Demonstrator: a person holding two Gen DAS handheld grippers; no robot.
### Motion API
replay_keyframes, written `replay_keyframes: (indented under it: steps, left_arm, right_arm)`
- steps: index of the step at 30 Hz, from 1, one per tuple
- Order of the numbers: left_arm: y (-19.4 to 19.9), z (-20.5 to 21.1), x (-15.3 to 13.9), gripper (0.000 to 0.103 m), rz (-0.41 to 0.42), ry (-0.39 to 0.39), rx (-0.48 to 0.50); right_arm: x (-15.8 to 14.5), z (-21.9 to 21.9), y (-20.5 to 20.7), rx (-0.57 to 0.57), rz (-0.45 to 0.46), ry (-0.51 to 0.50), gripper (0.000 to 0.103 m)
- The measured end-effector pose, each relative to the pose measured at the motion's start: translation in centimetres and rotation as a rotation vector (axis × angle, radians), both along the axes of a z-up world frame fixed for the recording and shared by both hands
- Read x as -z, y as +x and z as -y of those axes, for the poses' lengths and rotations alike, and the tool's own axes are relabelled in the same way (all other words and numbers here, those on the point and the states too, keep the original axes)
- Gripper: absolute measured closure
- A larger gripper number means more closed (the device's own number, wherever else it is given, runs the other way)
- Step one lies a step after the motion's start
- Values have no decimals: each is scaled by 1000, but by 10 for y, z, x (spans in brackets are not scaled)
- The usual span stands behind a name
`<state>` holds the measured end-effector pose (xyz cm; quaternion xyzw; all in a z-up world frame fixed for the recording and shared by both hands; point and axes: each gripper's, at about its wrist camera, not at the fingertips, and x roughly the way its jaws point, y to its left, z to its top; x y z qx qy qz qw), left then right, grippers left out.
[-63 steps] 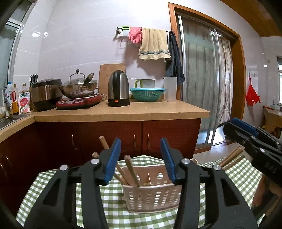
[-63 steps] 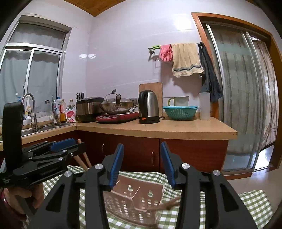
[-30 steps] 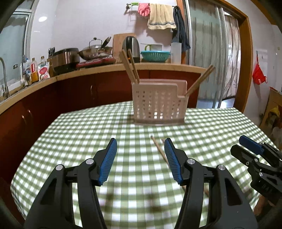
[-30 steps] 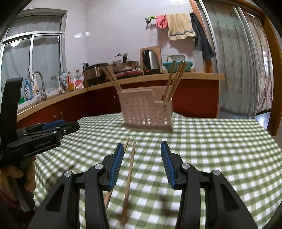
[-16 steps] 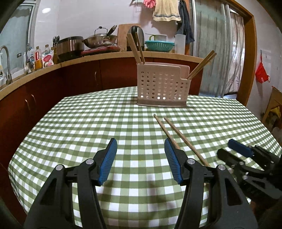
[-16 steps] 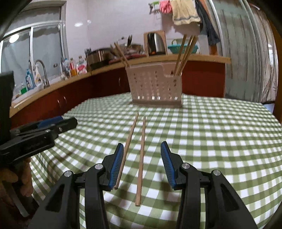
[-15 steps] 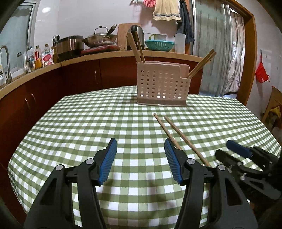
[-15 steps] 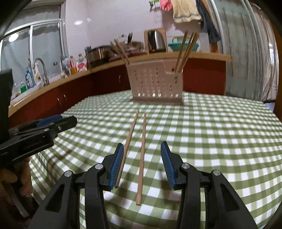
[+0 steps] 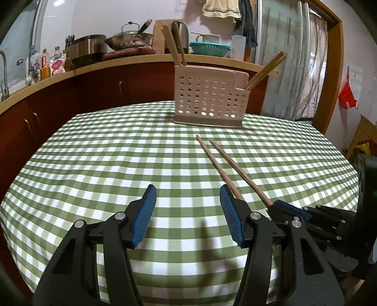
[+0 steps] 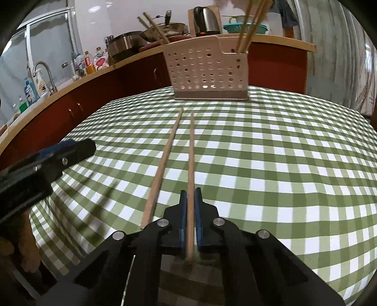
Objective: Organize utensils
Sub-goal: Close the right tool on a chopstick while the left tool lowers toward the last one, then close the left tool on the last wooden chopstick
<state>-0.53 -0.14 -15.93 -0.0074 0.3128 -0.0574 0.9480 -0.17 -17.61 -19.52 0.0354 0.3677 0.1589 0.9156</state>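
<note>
Two wooden chopsticks lie side by side on the green checked tablecloth, pointing toward a beige perforated utensil holder at the far side. My right gripper is shut on the near end of the right chopstick; the left chopstick lies free beside it. In the left wrist view the held chopstick runs into the right gripper. My left gripper hovers open over bare cloth, nothing between its fingers. More chopsticks stand in the holder.
The table's rounded edge curves close on the near left. Behind the table runs a kitchen counter with a kettle, wok, rice cooker and bottles by a sink tap. A sliding door is at the right.
The right gripper's jaws went from open astride the right chopstick to shut on it. Both grippers sank closer to the tablecloth.
</note>
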Motion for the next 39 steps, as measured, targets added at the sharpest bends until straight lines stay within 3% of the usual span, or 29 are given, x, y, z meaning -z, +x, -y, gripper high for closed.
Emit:
replay_keyframes:
  steps: [12, 22, 27, 32, 35, 39]
  left_arm:
    - [10, 52, 29, 48, -78, 16, 102]
    - [16, 37, 42, 76, -133, 25, 35]
    - [15, 36, 42, 76, -120, 19, 58]
    - [12, 34, 43, 85, -110, 2, 79]
    - [11, 31, 43, 92, -109, -12, 76]
    - [10, 32, 43, 93, -107, -16, 81]
  right_arm:
    - [-7, 44, 1, 80, 35, 35, 96]
    - [-4, 59, 4, 104, 25, 90, 96]
    - [-4, 61, 3, 102, 6, 107, 96]
    - [-5, 61, -1, 96, 4, 97, 88]
    - [-3, 62, -6, 94, -8, 92, 87]
    - [-2, 63, -12, 94, -22, 82, 87]
